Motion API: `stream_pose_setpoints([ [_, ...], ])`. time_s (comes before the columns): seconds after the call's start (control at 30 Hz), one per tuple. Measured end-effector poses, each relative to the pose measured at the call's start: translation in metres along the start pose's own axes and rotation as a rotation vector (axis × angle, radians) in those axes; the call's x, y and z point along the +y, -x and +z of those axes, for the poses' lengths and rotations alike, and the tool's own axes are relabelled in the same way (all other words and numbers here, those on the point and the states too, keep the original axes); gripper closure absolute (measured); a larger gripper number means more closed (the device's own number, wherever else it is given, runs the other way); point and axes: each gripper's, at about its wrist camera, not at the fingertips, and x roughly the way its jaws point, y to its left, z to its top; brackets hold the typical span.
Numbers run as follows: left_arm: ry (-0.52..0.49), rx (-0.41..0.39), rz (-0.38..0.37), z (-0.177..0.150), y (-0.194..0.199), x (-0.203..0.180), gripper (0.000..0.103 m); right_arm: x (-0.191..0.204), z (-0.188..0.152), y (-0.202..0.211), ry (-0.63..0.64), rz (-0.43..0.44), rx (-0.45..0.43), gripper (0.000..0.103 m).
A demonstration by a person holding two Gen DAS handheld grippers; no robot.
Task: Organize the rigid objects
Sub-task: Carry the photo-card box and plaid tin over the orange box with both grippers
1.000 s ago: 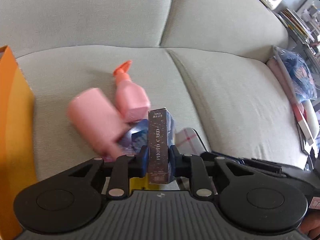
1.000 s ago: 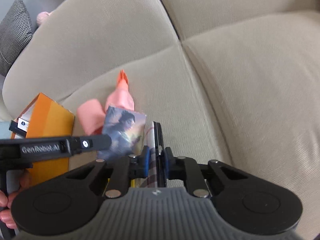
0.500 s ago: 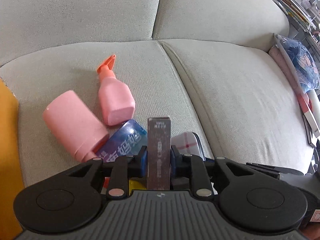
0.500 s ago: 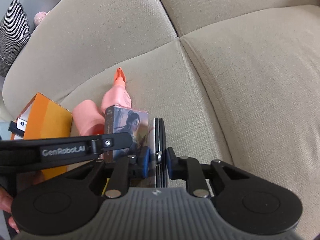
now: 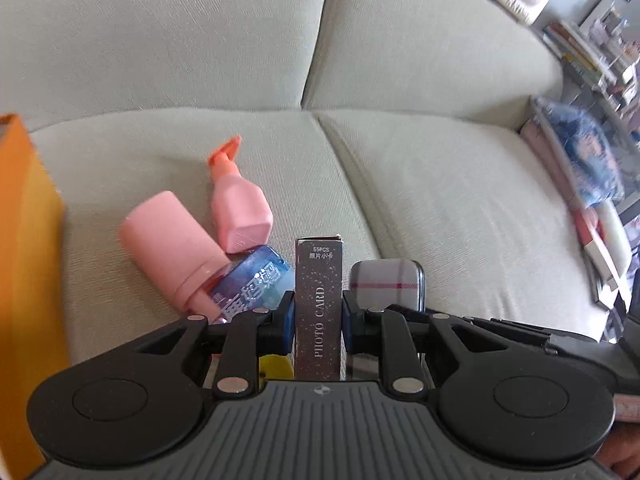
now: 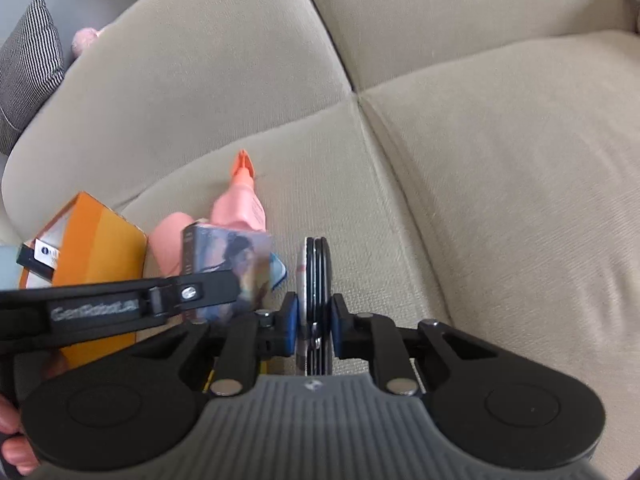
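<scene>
Left wrist view: left gripper (image 5: 319, 312) is clamping a dark speckled cardboard photo-card box (image 5: 319, 300); right gripper (image 6: 314, 318), jaws just closing, is pinching a flat plaid-lidded tin (image 6: 316, 276) edgewise.

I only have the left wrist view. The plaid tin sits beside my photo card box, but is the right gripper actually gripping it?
Observer: Yes. The right gripper has its blue pads pressed on both flat faces of the plaid tin, seen edge-on. The jaws have just been closing on it.
Operator: What is on the wide side of the photo card box?
Observer: A printed portrait illustration covers that face of the photo card box.
Operator: Anything in the orange box yet?
Observer: The orange box is open on top, and a dark item with a white label shows at its open end.
</scene>
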Motion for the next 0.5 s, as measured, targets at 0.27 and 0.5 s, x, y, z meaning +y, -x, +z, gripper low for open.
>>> stream_pose_setpoints([
  [0.27,0.025,-0.107,0.008,-0.010,0.084,0.024,0.078,0.042,-0.007,0.057,0.029,0.045,-0.097,0.086],
  [0.5,0.078,-0.179,0.079,-0.025,0.150,0.075,0.078,0.113,-0.016,0.090,0.116,0.179,-0.136,0.086],
])
